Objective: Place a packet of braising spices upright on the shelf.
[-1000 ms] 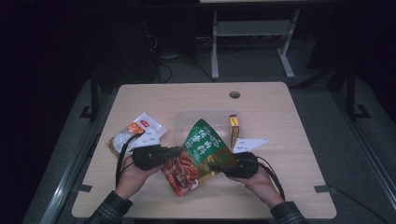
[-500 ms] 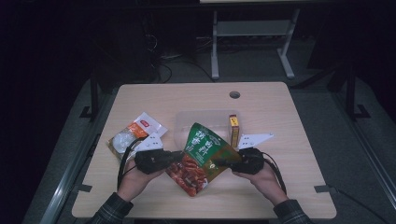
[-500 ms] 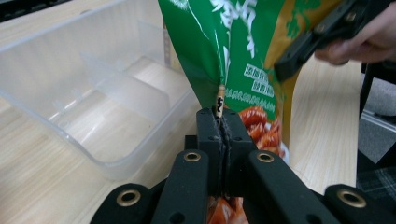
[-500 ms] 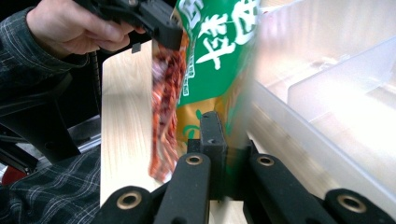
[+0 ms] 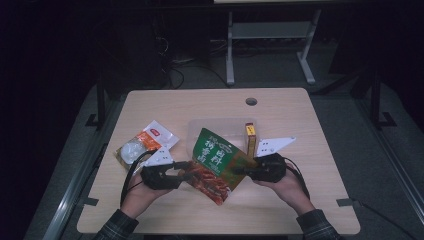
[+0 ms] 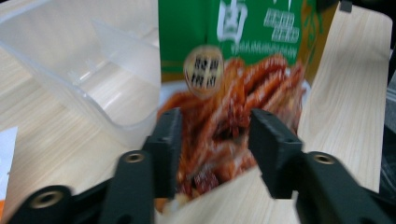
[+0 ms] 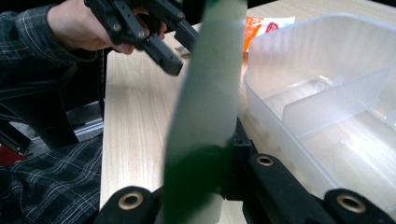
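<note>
Green snack pouch held up over the counter by the right tongs

The green foil pouch printed with red spicy strips (image 5: pixel 214 162) hangs tilted just in front of the clear plastic divided box (image 5: pixel 222 128); the right tongs (image 5: pixel 246 170) are clamped on its edge, while the left tongs (image 5: pixel 187 176) have just been opening, their pads clear of the lower end between them, above the pale wooden counter (image 5: pixel 300 105)
</note>
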Demonstrator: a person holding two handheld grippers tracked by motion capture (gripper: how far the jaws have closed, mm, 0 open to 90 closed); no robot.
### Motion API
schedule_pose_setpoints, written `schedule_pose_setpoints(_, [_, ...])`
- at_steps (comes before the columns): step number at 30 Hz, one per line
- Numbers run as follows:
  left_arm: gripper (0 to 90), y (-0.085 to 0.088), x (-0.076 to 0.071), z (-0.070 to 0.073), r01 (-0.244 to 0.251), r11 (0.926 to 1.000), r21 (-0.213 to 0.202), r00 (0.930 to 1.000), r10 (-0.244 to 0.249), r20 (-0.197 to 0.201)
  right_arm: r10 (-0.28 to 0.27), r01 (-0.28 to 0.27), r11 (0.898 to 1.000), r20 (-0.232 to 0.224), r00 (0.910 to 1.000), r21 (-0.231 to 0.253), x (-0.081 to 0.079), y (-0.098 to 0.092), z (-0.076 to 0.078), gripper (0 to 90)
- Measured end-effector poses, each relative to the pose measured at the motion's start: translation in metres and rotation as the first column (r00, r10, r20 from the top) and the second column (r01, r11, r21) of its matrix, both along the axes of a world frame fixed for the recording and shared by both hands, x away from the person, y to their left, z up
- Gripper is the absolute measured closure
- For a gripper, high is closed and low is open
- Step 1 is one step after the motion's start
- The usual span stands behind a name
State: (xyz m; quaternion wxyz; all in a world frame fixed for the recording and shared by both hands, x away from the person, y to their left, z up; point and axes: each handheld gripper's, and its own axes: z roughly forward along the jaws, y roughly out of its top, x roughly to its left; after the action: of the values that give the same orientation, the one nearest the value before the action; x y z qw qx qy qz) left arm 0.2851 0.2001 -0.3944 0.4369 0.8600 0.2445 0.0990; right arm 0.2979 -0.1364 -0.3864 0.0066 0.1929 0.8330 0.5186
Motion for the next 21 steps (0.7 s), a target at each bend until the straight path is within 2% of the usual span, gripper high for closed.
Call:
schedule_pose_setpoints(4, [45.5, 0.005, -0.004, -0.004, 0.021, 0.9998, 0.003, 0.9998, -0.021, -0.007, 0.008, -0.008, 1.000, 0.002, 1.0000, 0.012, 0.001, 0.000, 0.004, 89.9])
schedule_pose_setpoints(5, [40.8, 0.007, -0.006, -0.005, 0.023, 0.9997, 0.007, 0.9997, -0.023, -0.005, 0.010, -0.010, 1.000, 0.006, 0.9999, 0.018, 0.001, 0.001, 0.006, 89.9])
schedule_pose_setpoints(10, [35.3, 0.014, -0.013, -0.011, 0.026, 0.9997, 0.006, 0.9996, -0.025, -0.010, 0.009, -0.009, 1.000, 0.010, 0.9999, 0.028, 0.002, 0.000, 0.013, 90.0])
schedule_pose_setpoints(14, [29.6, 0.020, -0.020, -0.017, 0.028, 0.9995, 0.014, 0.9995, -0.028, -0.013, 0.002, -0.004, 0.998, 0.026, 0.9997, 0.062, 0.004, -0.001, 0.023, 90.0])
schedule_pose_setpoints(16, [28.4, 0.022, -0.023, -0.020, 0.024, 0.9997, 0.005, 0.9996, -0.024, -0.016, 0.000, -0.001, 0.998, 0.026, 0.9997, 0.063, 0.004, -0.001, 0.025, 90.0])
schedule_pose_setpoints(21, [23.0, 0.024, -0.028, -0.027, 0.025, 0.9993, 0.027, 0.9994, -0.025, -0.026, -0.024, 0.021, 0.998, 0.049, 0.9985, 0.061, 0.006, -0.003, 0.039, 90.0])
